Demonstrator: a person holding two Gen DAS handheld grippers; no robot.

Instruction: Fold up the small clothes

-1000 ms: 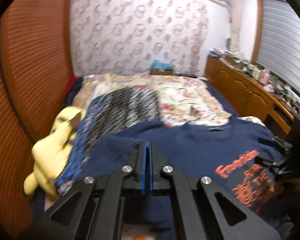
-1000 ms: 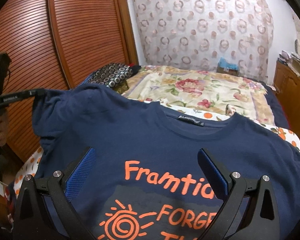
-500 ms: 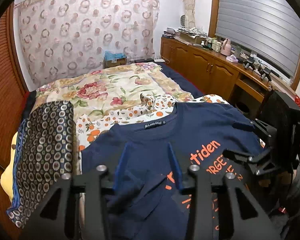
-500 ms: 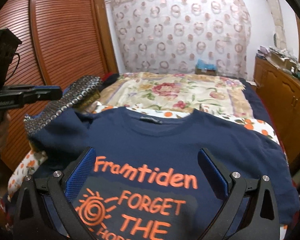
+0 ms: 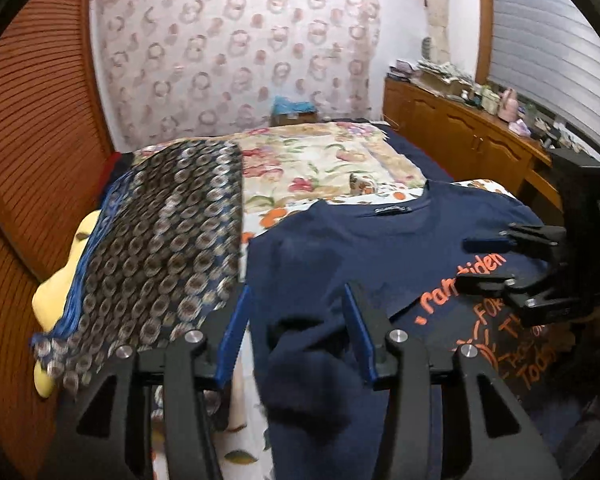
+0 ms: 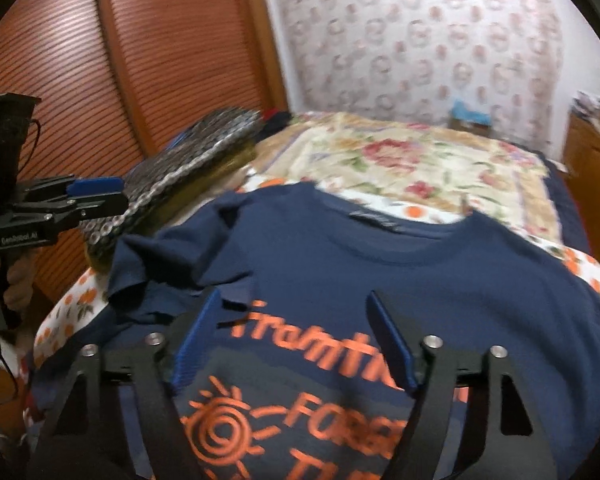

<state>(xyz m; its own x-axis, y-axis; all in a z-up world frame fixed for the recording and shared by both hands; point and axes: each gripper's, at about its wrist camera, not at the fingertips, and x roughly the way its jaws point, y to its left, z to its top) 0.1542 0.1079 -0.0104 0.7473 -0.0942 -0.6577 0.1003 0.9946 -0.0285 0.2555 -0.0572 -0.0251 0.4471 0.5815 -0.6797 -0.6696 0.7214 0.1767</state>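
Note:
A navy T-shirt (image 6: 440, 272) with orange print lies face up on the bed; it also shows in the left wrist view (image 5: 360, 248). Its left sleeve (image 6: 148, 264) lies crumpled and folded inward. My left gripper (image 5: 296, 304) is open and empty, its fingers on either side of the bunched sleeve cloth (image 5: 304, 368) just below. It shows from the side in the right wrist view (image 6: 96, 192). My right gripper (image 6: 296, 308) is open and empty, low over the shirt's chest print. It shows in the left wrist view (image 5: 484, 260).
A dark patterned folded cloth (image 5: 160, 248) lies at the shirt's left, over a yellow item (image 5: 56, 296). A floral bedspread (image 5: 320, 168) covers the bed beyond. A slatted wooden door (image 6: 100, 60) stands on the left and a cluttered wooden sideboard (image 5: 480, 136) on the right.
My left gripper opened and let go of the sleeve, which dropped crumpled onto the shirt. My right gripper stayed open, its fingers closer together, and moved in over the chest print.

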